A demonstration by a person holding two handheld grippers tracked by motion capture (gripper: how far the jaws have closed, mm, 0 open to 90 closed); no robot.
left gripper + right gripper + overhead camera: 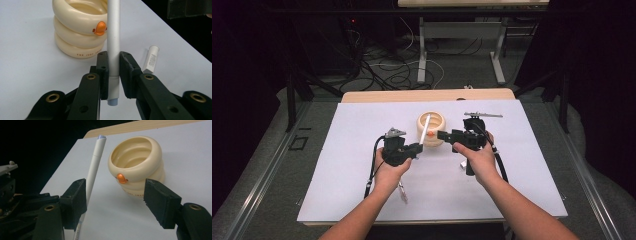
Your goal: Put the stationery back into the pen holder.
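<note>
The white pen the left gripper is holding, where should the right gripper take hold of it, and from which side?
Grip the pen on its bare barrel above the left gripper, coming in from the side across its length. The right gripper already stands open beside it.

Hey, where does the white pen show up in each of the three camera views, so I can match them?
High view: the white pen is at centre, slanting across the cream ringed holder, clamped by the left gripper.
Left gripper view: upright at centre, pinched between the jaws.
Right gripper view: left of centre, leaning beside the holder.
Shared landmark: the holder's orange duck bill.
</note>
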